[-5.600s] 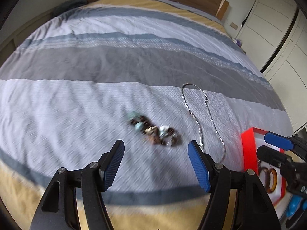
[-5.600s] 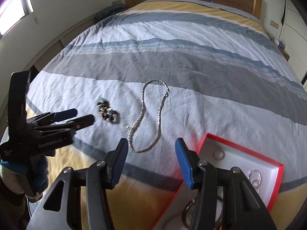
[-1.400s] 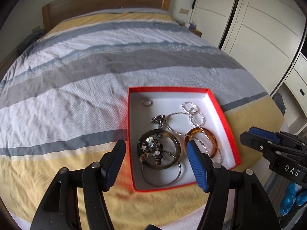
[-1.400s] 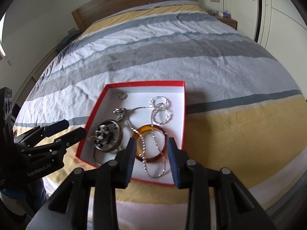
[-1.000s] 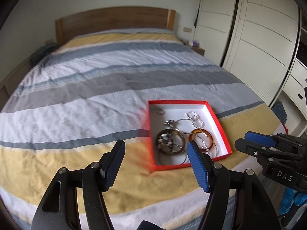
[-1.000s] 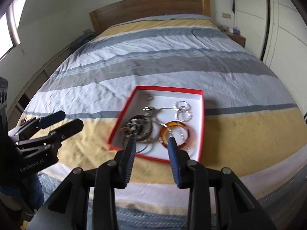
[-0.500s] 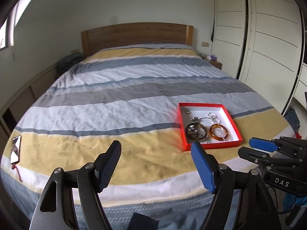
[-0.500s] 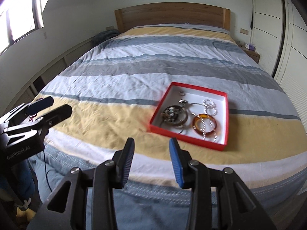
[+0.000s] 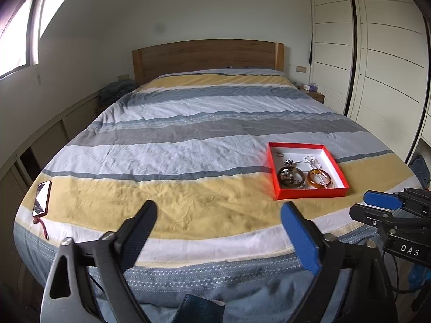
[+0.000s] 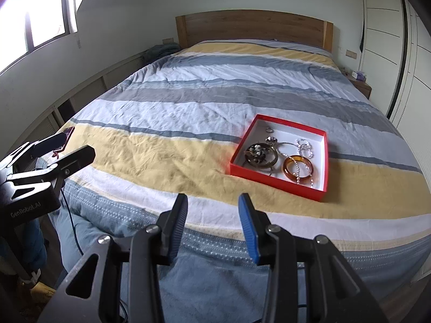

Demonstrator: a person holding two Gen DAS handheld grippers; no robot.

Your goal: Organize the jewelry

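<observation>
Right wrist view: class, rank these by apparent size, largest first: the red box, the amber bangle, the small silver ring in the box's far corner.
1. Red cardboard box
2. Amber glossy bangle
3. Small silver ring
All lie together, so camera nearness barely matters.

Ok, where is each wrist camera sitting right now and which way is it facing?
Left wrist: off the foot of the bed, facing the headboard; red box right of centre, phone far left. Own open left gripper below, right gripper at right edge.
Right wrist: also off the foot, further right, angled the same way; red box ahead. Own right gripper below, open with a narrower gap; left gripper at left.
Shared: bed, headboard, red box, amber bangle, phone.
</observation>
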